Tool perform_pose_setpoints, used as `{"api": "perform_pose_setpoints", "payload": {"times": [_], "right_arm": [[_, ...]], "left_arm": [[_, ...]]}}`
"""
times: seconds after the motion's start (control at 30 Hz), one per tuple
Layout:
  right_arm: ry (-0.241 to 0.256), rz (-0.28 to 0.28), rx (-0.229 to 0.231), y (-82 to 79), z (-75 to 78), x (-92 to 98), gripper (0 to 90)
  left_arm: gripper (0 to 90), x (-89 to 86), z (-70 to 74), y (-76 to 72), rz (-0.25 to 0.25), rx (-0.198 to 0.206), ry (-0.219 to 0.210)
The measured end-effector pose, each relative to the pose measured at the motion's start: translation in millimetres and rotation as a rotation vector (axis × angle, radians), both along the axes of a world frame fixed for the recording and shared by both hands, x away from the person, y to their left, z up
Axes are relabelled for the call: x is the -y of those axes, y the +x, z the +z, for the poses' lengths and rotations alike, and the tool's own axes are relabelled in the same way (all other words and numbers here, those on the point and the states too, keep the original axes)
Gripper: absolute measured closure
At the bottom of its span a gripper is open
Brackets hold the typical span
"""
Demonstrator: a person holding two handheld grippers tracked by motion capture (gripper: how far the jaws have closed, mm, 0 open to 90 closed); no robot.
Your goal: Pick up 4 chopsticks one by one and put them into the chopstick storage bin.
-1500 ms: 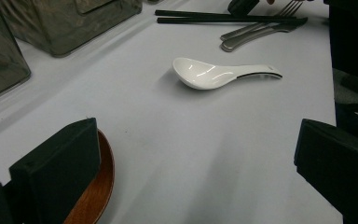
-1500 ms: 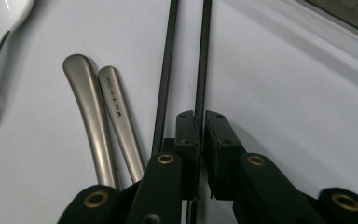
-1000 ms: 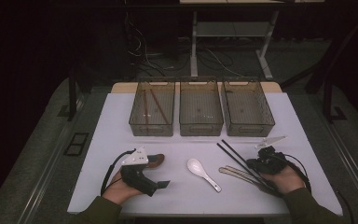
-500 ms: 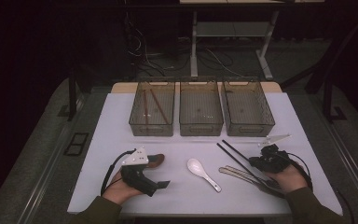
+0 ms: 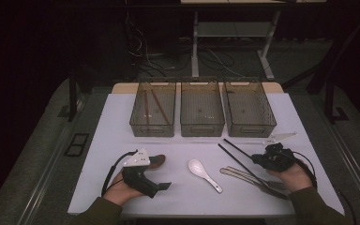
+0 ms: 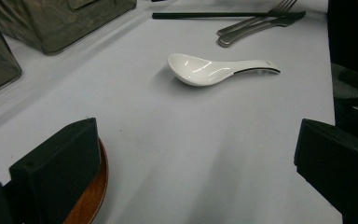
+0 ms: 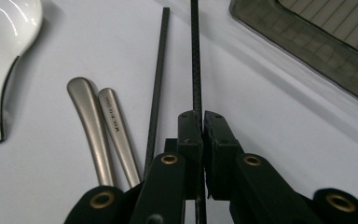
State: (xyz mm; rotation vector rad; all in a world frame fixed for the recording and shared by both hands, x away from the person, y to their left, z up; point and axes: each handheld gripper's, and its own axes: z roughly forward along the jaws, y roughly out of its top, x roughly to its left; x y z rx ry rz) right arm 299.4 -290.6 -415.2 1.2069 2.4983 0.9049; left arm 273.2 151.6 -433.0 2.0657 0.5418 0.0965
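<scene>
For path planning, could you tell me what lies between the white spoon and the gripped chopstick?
In the right gripper view: two metal handles and the second black chopstick.

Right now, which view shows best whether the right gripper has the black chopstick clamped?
The right gripper view: the right gripper has its jaws shut on one black chopstick. The high view shows that gripper over the chopsticks, too small to judge. The left gripper view shows chopsticks lying far off.

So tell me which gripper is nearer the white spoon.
Left, though it's close. The left gripper rests open on the near-left side of the white spoon, jaws toward it. The right gripper sits on its right, past the metal cutlery, shut on a black chopstick.
</scene>
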Motion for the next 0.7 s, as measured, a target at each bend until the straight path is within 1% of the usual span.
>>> {"api": "perform_pose_setpoints", "payload": {"times": [0.23,0.5,0.7], "right_arm": [[0.02,0.031,0.018,-3.3,7.3,-2.1,85.5],[0.08,0.075,0.032,-4.8,17.9,-6.8,85.5],[0.12,0.095,0.044,-1.6,25.9,-11.5,85.5]], "left_arm": [[0.0,0.4,0.2,-0.5,0.001,0.004,-0.002],[0.0,0.1,0.5,-1.1,-0.001,0.008,0.007],[0.0,-0.6,0.5,-0.6,0.007,0.009,-0.001]]}}
